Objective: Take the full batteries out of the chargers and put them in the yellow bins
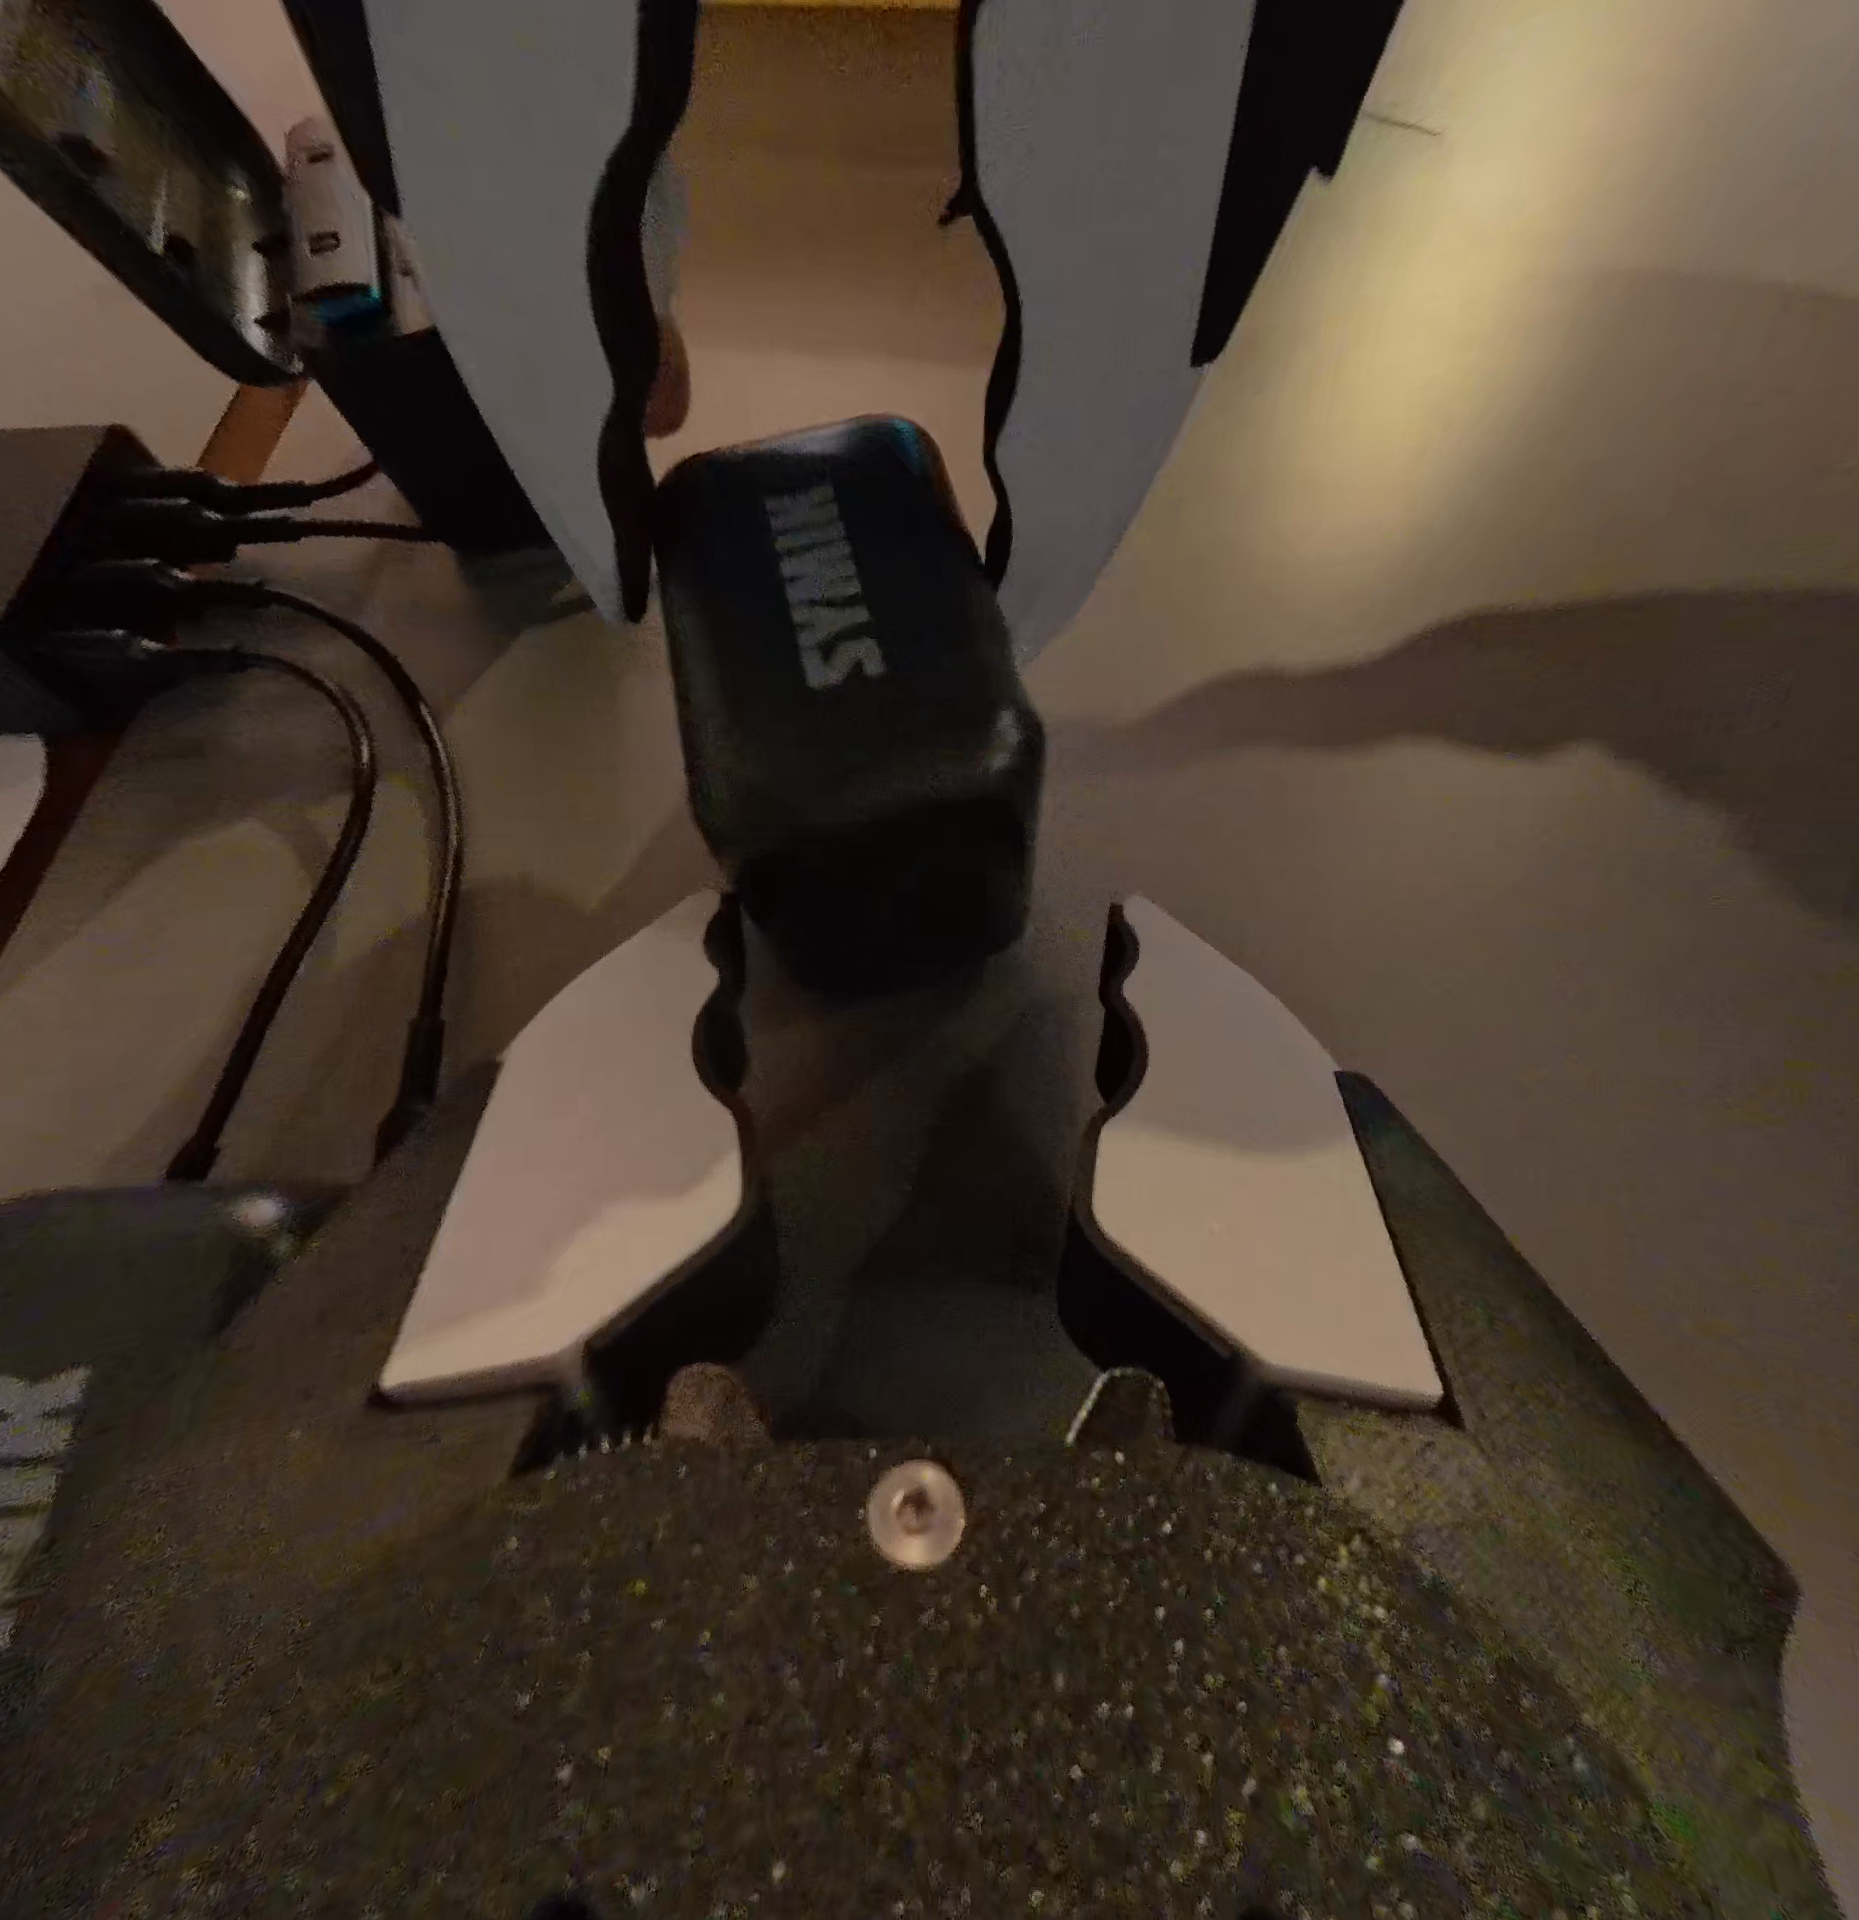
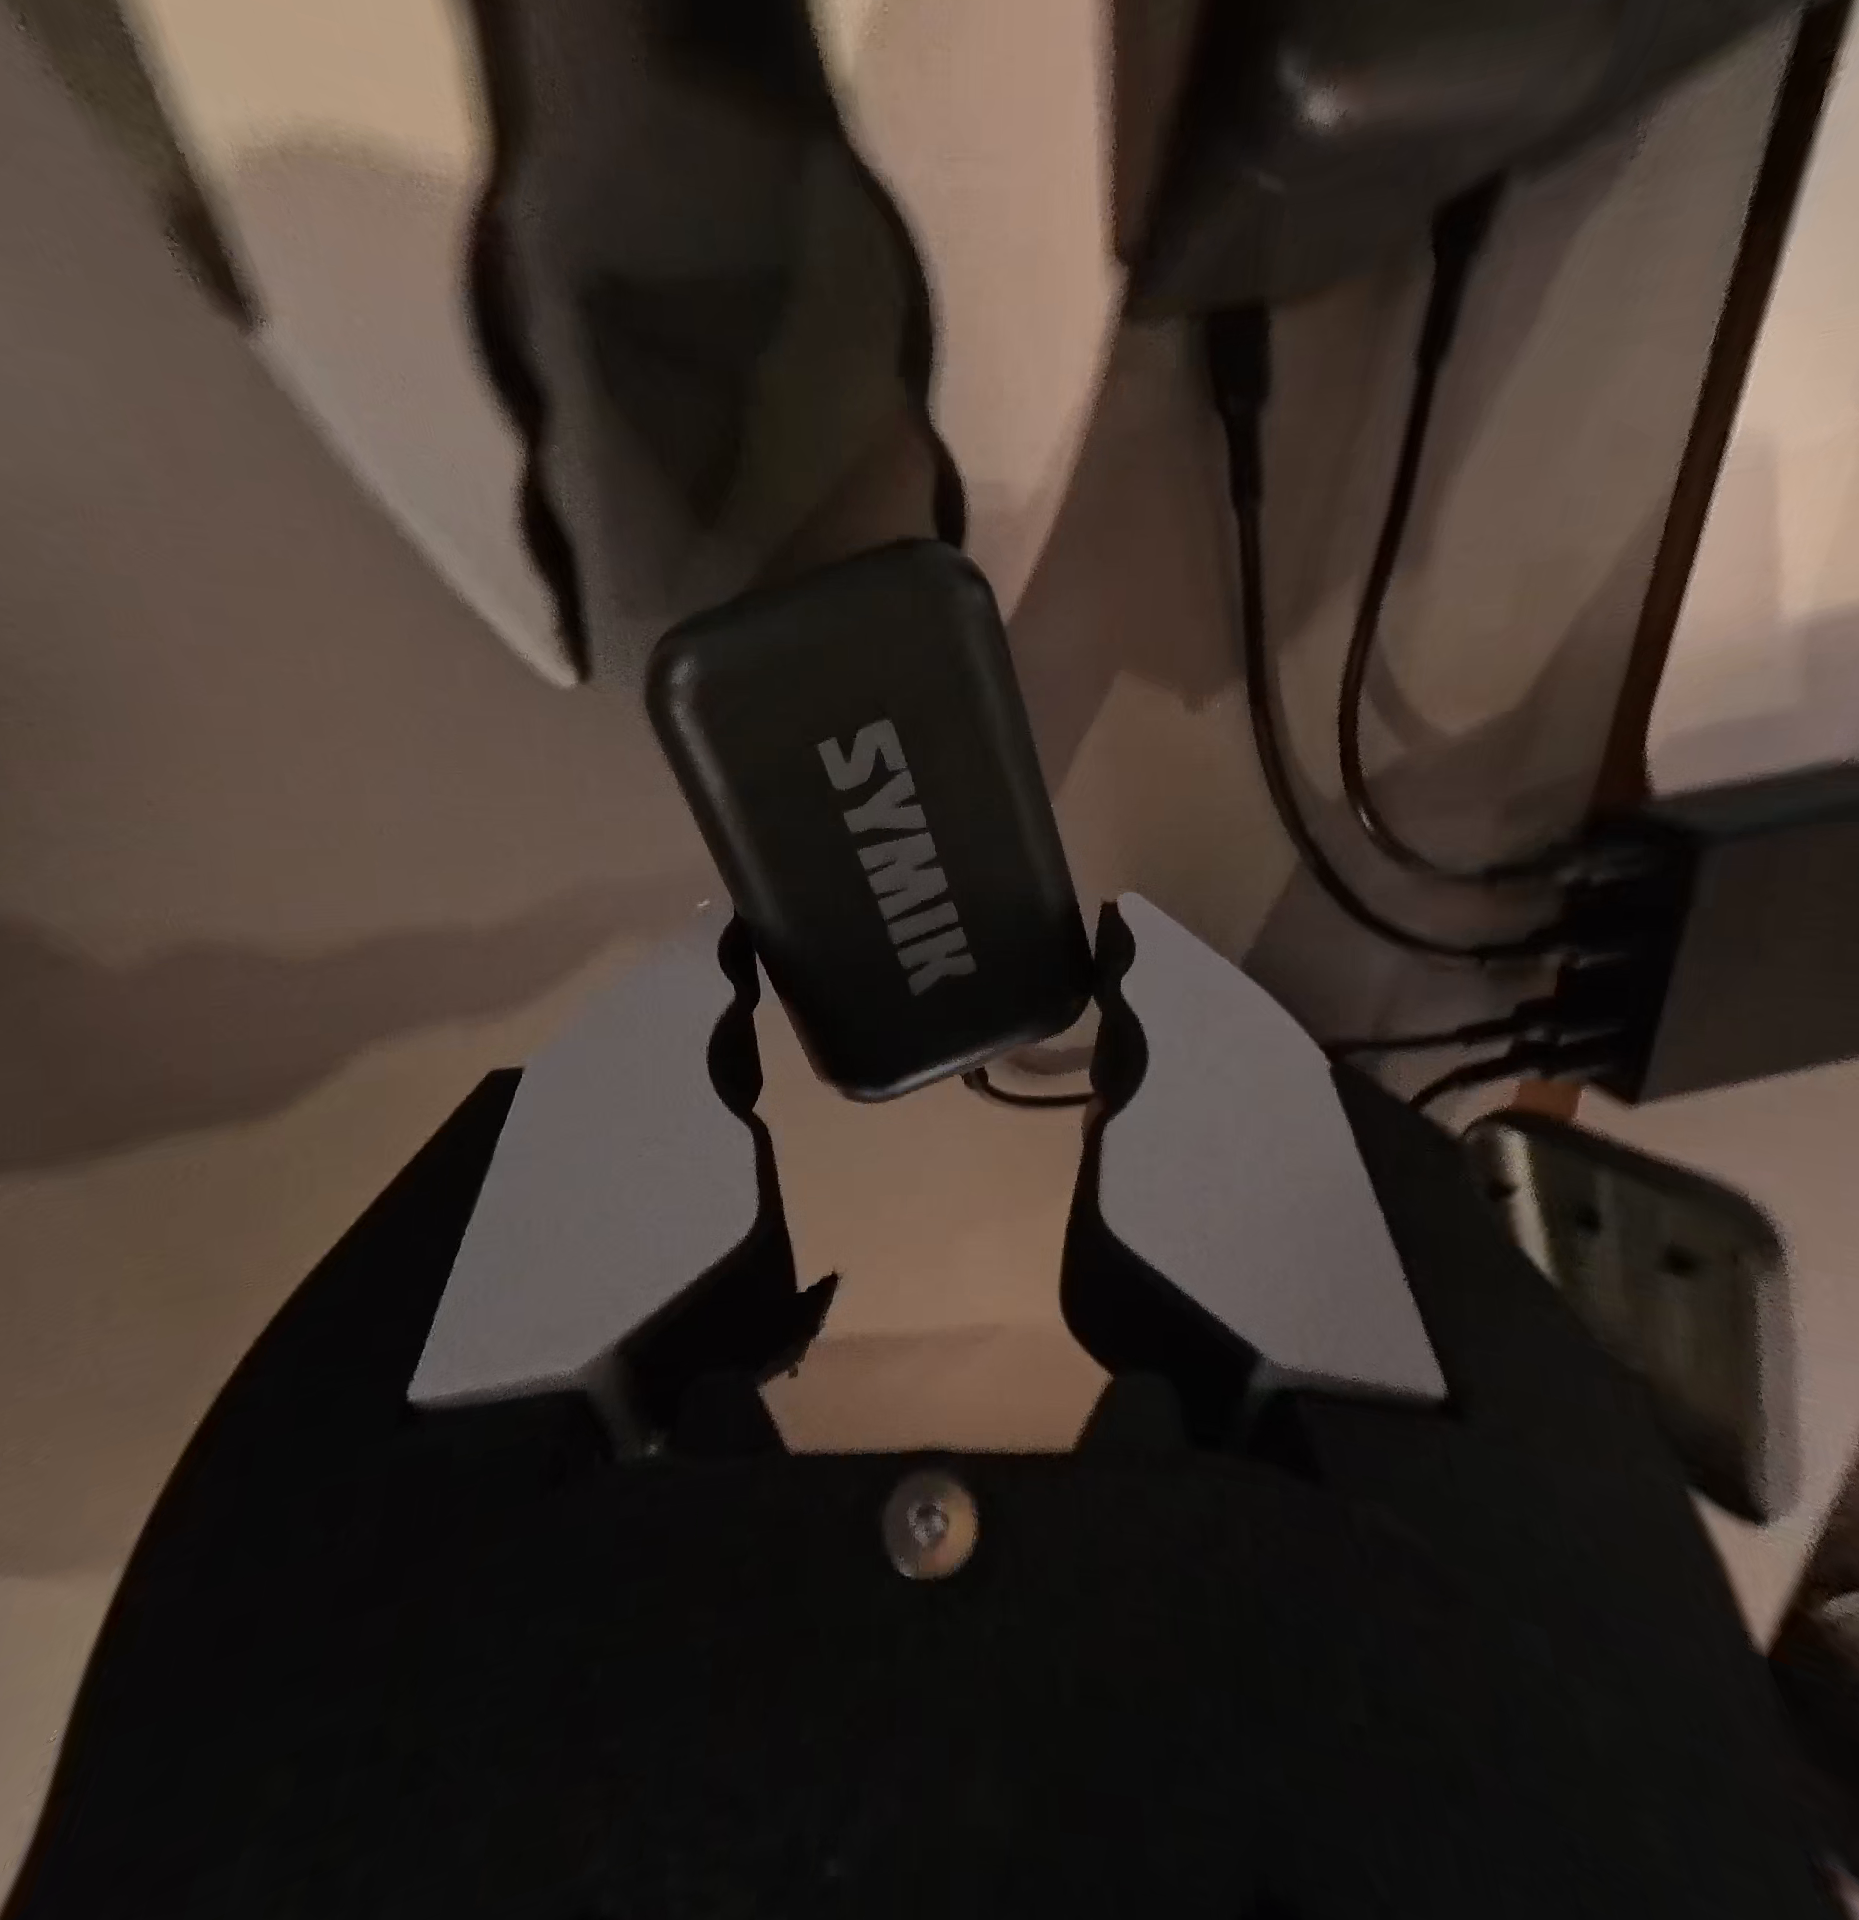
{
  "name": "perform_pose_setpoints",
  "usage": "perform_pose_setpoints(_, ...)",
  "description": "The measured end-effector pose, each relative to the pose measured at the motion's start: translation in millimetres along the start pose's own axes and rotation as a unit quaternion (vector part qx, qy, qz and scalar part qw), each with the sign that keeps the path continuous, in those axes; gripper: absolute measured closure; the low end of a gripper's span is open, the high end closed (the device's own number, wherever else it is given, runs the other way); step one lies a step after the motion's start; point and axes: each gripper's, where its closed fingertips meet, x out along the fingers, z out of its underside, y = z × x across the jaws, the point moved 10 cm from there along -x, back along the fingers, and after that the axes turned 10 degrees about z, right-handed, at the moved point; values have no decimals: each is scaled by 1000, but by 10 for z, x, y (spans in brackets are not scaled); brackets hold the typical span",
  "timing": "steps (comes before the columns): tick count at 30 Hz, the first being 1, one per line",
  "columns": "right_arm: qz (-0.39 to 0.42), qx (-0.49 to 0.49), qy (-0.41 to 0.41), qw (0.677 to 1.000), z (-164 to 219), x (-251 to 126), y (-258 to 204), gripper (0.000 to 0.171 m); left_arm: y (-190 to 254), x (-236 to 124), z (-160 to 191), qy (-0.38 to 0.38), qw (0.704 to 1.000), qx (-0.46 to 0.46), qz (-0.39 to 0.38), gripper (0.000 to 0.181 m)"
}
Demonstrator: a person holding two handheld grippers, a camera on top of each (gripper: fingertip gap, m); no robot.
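Above the pale surface (image 1: 1527,987), the black battery (image 1: 852,707) is off the surface between two opposed sets of tongs, one at each end. It bears pale lettering on its broad face.

**Right tongs**
- In the right wrist view, the right tongs (image 2: 920,945) are clamped on the near end of the battery (image 2: 873,821). Both fingertips touch its long edges.
- In the left wrist view, the same tongs (image 1: 816,582) enter from the top edge. Their tips flank the far end of the battery.

**Left tongs**
- In the left wrist view, the left tongs (image 1: 920,935) stand apart to roughly the width of the battery. The near end of the battery lies between the tips.
- One fingertip meets the battery. A narrow gap shows at the other fingertip.
- Whether these tongs press on the battery cannot be determined.
- In the right wrist view, the left tongs (image 2: 759,592) are blurred and sit just beyond the far end of the battery.

**Surroundings**
- A dark grey block (image 1: 52,540) rests on the surface to the left of the battery in the left wrist view, well apart from it.
- Several black cables (image 1: 385,831) are plugged into one face of the block and curve across the surface.
- In the right wrist view, the block (image 2: 1735,935) and cables (image 2: 1361,675) appear on the right side.
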Motion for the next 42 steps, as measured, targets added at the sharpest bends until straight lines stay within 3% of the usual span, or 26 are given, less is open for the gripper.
perform_pose_setpoints(6,9,69,-21,997,-39,16,28,109,-33,48,-51,10,997,-22,-73,117)
perform_pose_setpoints(11,23,53,-22,998,-93,26,1,109,-61,110,-70,-3,995,-28,-97,123)
perform_pose_setpoints(18,35,-56,18,998,-110,-45,-16,118,-81,96,-63,-1,997,-33,-76,124)
perform_pose_setpoints(31,-28,-47,52,997,-72,-87,127,121,-119,71,-49,2,998,-31,-50,123)
perform_pose_setpoints(42,-21,-9,112,993,12,-261,223,123,-117,62,-38,0,998,-27,-52,123)
